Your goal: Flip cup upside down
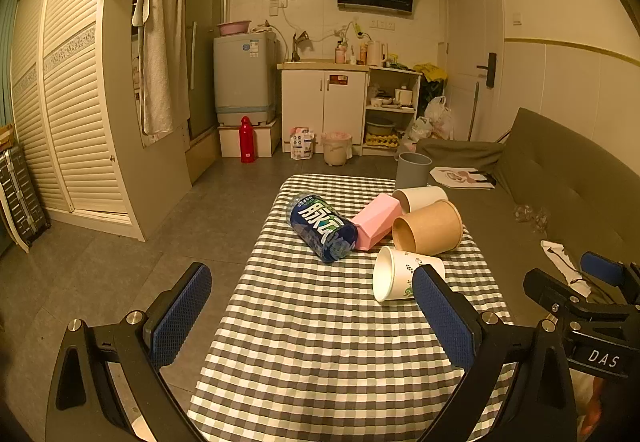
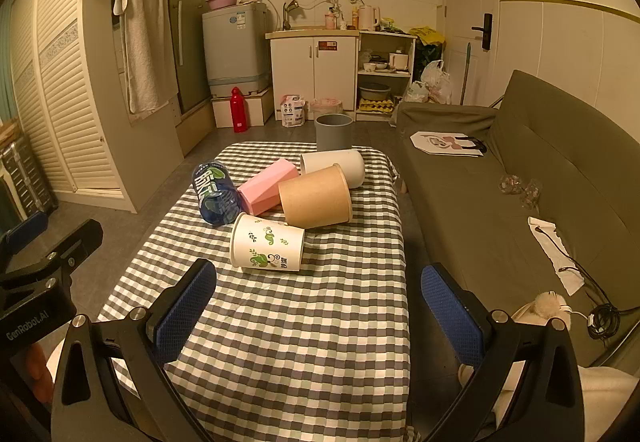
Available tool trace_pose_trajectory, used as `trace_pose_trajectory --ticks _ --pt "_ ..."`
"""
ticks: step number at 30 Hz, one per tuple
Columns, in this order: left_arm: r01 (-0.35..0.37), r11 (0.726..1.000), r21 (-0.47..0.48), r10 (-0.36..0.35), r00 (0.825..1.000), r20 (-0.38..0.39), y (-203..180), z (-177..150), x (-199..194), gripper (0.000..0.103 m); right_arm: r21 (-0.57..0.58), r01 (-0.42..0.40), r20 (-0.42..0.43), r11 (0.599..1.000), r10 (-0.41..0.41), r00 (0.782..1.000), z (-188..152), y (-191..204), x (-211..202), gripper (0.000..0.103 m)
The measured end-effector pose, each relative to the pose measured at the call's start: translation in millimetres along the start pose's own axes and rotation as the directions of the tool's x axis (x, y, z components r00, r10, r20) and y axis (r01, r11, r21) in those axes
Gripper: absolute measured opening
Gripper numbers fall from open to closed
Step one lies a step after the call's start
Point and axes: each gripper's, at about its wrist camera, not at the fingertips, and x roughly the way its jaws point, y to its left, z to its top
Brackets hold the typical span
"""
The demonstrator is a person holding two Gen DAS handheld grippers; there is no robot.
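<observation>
Several cups lie on their sides on the checked tablecloth [image 2: 280, 342]: a white paper cup with green leaves [image 2: 267, 244] nearest me, a brown paper cup [image 2: 316, 197], a pink faceted cup [image 2: 267, 186], a white cup [image 2: 336, 166] and a dark blue printed cup [image 2: 214, 192]. The white paper cup also shows in the left wrist view [image 1: 394, 277], beside the brown cup [image 1: 428, 228]. My left gripper [image 1: 316, 316] is open and empty, short of the cups. My right gripper [image 2: 320, 312] is open and empty, just short of the white paper cup.
A grey bin [image 2: 333, 130] stands on the floor past the table's far end. A green sofa [image 2: 520, 193] runs along the right side with a bag, cloth and cables on it. Wardrobe doors [image 2: 60, 101] stand at the left, kitchen cabinets [image 2: 314, 71] at the back.
</observation>
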Motion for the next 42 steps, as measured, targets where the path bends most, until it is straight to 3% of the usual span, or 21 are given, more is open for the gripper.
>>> trace_pose_trajectory --ticks 42 --pt "-0.005 1.0 -0.008 0.005 1.0 -0.012 2.9 -5.6 4.6 0.103 0.002 -0.002 -0.005 1.0 0.002 1.0 0.4 2.7 2.5 0.103"
